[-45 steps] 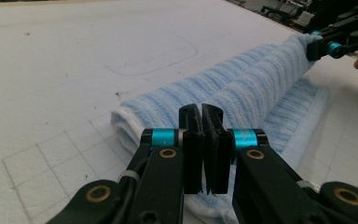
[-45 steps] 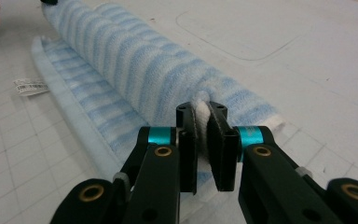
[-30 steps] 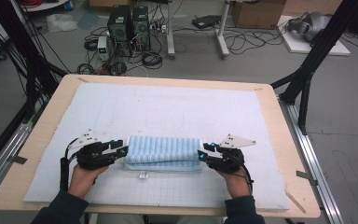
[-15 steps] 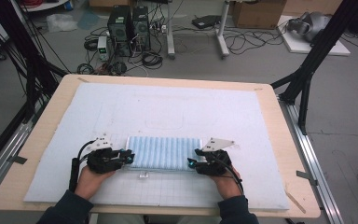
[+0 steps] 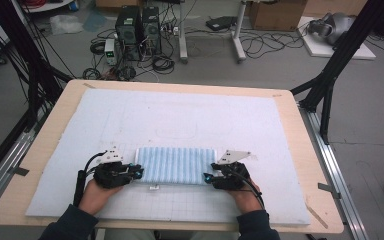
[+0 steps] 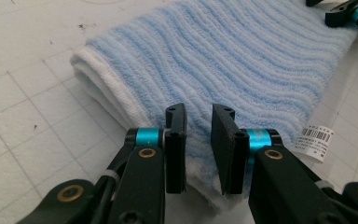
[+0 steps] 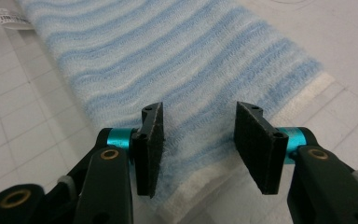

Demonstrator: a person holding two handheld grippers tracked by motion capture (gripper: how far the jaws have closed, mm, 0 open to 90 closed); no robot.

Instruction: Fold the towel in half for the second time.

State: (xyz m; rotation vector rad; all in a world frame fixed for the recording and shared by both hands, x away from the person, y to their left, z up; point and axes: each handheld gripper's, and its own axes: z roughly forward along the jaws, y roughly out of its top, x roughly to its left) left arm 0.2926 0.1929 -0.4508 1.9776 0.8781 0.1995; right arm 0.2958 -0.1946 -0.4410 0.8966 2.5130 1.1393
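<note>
A folded blue-and-white striped towel (image 5: 175,165) (image 6: 223,60) (image 7: 168,56) lies flat on the white grid mat (image 5: 180,115), near the front. My left gripper (image 5: 139,172) (image 6: 199,112) is at the towel's left end. Its jaws have just been closing and now stand narrow, pinching a ridge of the towel's near edge. My right gripper (image 5: 207,177) (image 7: 199,109) is at the towel's right end. Its jaws have just been opening and stand wide apart over the white hem, with the pads clear of the cloth. The right gripper's tips (image 6: 349,11) also show far off in the left gripper view.
A small barcode label (image 6: 314,135) (image 7: 9,18) sticks out from the towel's near edge. The mat covers most of the wooden table (image 5: 310,165). Beyond the table are computers, cables and black frame legs on the floor.
Both hands have moved slightly inward and down toward the near edge. The towel, bulkier a second ago, now lies flat. The left jaws have narrowed on its edge.
</note>
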